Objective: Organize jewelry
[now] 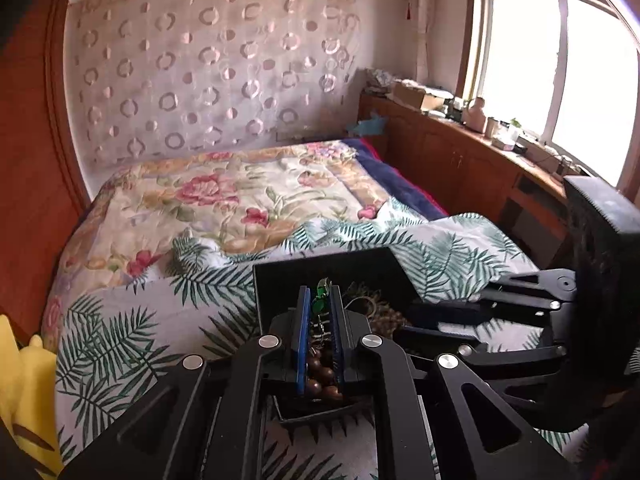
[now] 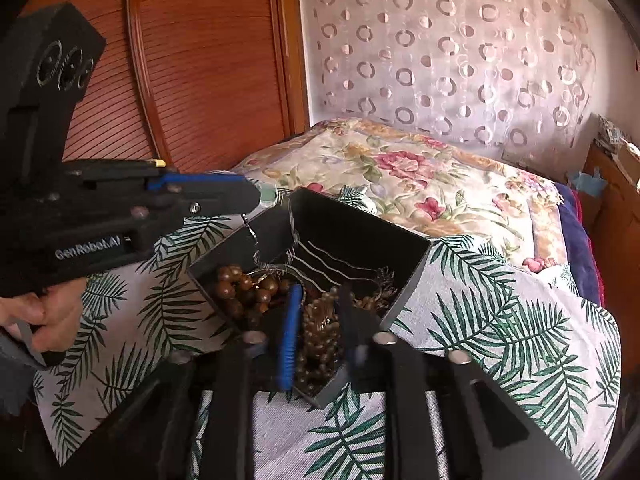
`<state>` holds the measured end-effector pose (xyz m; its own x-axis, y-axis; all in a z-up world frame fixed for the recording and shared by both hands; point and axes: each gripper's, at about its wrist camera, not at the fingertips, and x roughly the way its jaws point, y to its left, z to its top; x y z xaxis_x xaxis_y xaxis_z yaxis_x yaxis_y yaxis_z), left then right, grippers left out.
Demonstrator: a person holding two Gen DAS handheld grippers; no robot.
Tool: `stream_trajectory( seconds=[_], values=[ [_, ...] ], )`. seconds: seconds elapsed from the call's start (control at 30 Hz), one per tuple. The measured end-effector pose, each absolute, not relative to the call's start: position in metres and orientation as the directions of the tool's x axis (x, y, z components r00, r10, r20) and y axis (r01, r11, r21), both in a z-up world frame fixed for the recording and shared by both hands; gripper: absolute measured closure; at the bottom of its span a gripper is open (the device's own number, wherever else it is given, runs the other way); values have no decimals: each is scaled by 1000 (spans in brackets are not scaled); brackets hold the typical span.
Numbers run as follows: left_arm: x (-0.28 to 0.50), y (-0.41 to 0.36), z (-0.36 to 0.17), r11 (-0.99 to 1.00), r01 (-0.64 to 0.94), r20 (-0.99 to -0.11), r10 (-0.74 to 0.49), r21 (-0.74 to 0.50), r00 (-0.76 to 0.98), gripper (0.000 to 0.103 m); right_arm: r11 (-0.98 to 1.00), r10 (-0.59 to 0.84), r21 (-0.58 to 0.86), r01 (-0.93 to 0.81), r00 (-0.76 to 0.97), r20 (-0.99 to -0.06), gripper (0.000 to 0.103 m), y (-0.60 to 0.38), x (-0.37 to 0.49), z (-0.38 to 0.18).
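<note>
The open black rectangular jewelry box (image 2: 404, 280) sits on the white cloth printed with green palm fronds (image 2: 500, 320), and everything else can be placed from it. Inside it, against the wall nearest your left hand, lies a strand of large round brown wooden beads (image 2: 244, 292); toward the middle of the box is a heap of smaller amber-brown beads (image 2: 320, 340), and thin silvery chains (image 2: 340, 260) drape across its far inner wall. Your left gripper (image 1: 320, 312) is above the box with its blue-padded fingers drawn narrow around a thin silver chain carrying a small green pendant (image 1: 322, 294); in the right wrist view that chain hangs from the fingertips down into the box. The big wooden beads show between the same fingers lower down, inside the box. Your right gripper (image 2: 320, 320) reaches into the box over the amber heap, its fingers apart by a moderate gap; the view is blurred there, and whether they touch any bead cannot be told. Beyond the box, the palm-frond cloth gives way to a cream quilt with pink flowers (image 1: 224, 208) covering the bed. Behind the quilt hangs a sheer pale curtain patterned with rings (image 1: 216, 64). Left of the box stands a reddish wooden slatted door (image 2: 208, 64), and to its right runs a low wooden cabinet under a bright window (image 1: 560, 72).
</note>
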<state>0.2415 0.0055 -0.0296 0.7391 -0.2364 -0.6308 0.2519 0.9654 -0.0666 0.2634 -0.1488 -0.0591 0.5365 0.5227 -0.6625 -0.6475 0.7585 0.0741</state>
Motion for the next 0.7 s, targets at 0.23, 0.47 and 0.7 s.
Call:
stream_trajectory(
  seconds=[0.23, 0.47, 0.7],
  values=[
    [227, 11, -25, 976, 213, -612, -199, -51, 765, 57, 775, 521, 74, -628, 567, -638, 60, -158, 252, -53],
    [183, 13, -15, 988, 150, -571, -140, -30, 809, 13, 839, 478, 83, -537, 656, -585, 38, -187, 214, -36],
    [125, 10, -11, 996, 90, -545, -76, 0, 835, 8, 887, 435, 105, -450, 739, -515, 10, -214, 162, -21]
  ],
)
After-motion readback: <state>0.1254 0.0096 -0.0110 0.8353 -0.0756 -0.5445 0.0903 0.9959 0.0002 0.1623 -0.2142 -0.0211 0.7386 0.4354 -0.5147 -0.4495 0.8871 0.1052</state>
